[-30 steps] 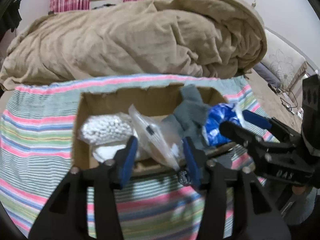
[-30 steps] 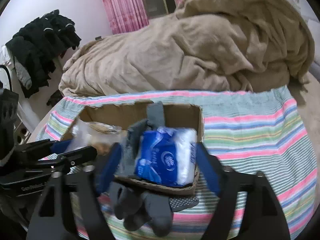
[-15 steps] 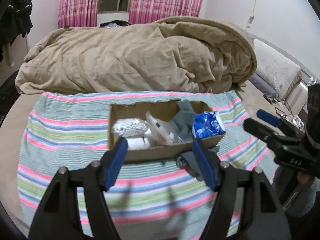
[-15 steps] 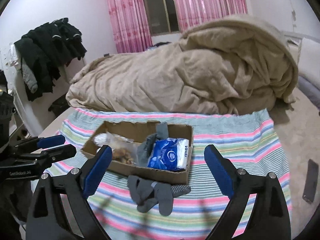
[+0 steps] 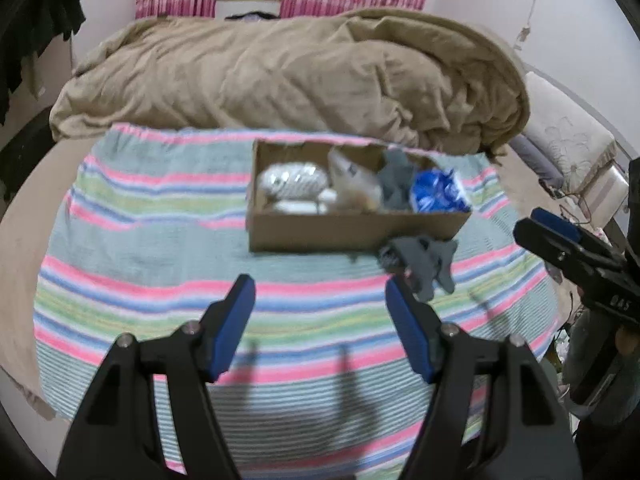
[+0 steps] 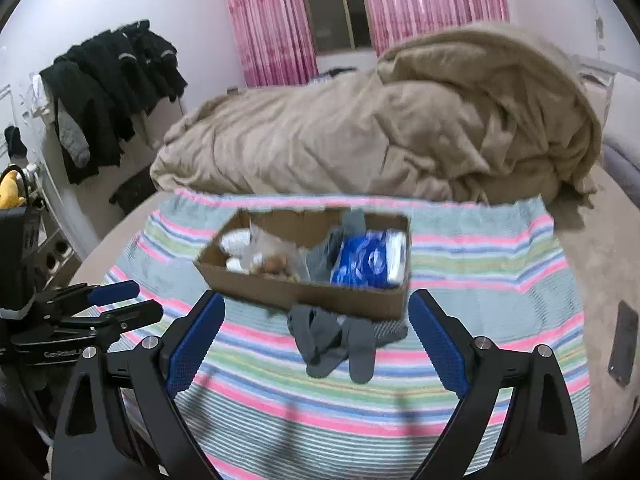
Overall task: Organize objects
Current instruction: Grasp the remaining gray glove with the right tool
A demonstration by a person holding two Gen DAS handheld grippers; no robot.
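A cardboard box (image 5: 344,232) (image 6: 320,294) sits on the striped cloth (image 5: 160,248) (image 6: 480,280). It holds a white bag (image 5: 290,178), a clear plastic bag (image 5: 352,178) (image 6: 276,246), a grey cloth (image 5: 396,180) and a blue tissue pack (image 5: 438,194) (image 6: 366,258). Grey gloves (image 5: 424,264) (image 6: 334,340) lie on the cloth in front of the box. My left gripper (image 5: 320,300) (image 6: 120,300) is open and empty, well back from the box. My right gripper (image 6: 316,320) (image 5: 548,226) is open and empty, just short of the gloves.
A heaped tan blanket (image 5: 280,72) (image 6: 400,128) lies behind the box. Dark clothes (image 6: 108,80) hang at the left wall. A dark phone (image 6: 624,342) lies at the right on the bed. Pink curtains (image 6: 360,12) are at the back.
Both grippers have pulled back and up from the box; the left one let go of the clear plastic bag, which stays in the box. Both are open wider.
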